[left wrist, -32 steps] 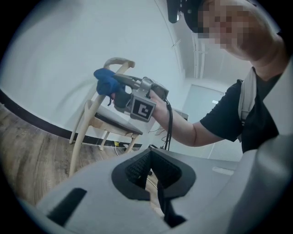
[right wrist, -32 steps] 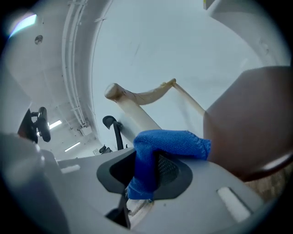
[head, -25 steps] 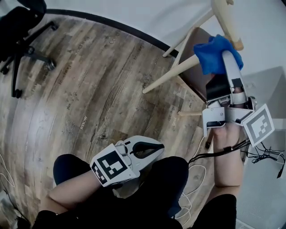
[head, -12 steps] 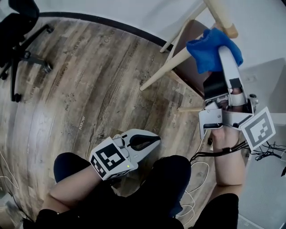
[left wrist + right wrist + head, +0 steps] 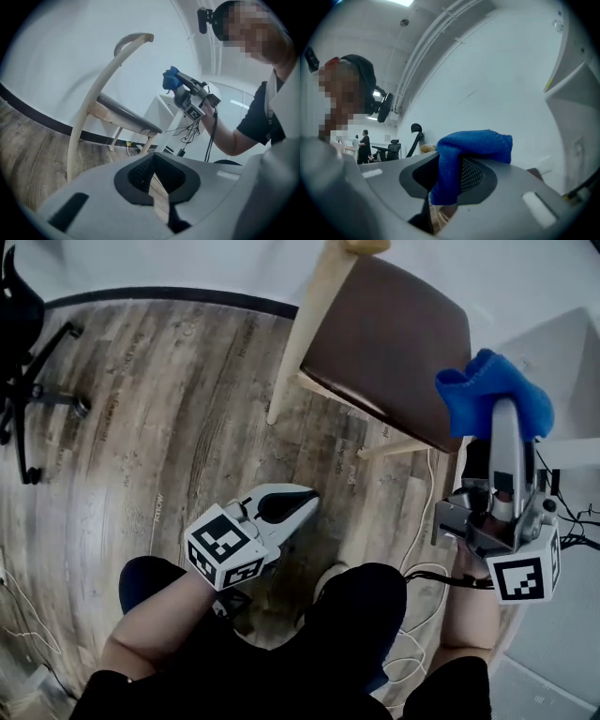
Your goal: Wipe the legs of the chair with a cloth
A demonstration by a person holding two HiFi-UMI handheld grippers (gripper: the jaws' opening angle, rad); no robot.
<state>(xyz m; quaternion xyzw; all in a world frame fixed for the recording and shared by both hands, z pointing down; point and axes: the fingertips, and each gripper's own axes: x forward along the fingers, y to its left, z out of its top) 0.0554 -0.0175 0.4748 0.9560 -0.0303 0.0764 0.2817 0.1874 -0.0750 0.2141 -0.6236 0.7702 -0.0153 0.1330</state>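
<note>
The chair stands on the wood floor, its brown seat [image 5: 394, 334] seen from above and a pale wooden leg [image 5: 305, 334] at its left. In the left gripper view the same chair shows side-on, with a curved pale leg [image 5: 91, 103] and the seat [image 5: 129, 117]. My right gripper [image 5: 503, 401] is at the right of the seat, off the chair, shut on a blue cloth [image 5: 492, 385] that bunches over its jaws [image 5: 473, 143]. My left gripper [image 5: 314, 495] hovers low over the floor in front of the chair, shut and holding nothing [image 5: 153, 161].
A black office chair base [image 5: 23, 381] stands at the far left. White cables [image 5: 417, 577] lie on the floor near my right leg. A white cabinet [image 5: 562, 343] stands to the right of the chair. A black baseboard [image 5: 169, 294] runs along the wall.
The blue cloth has come off the chair leg; my right gripper has carried it right and rolled, now beside the seat. The left gripper has shifted slightly forward.
</note>
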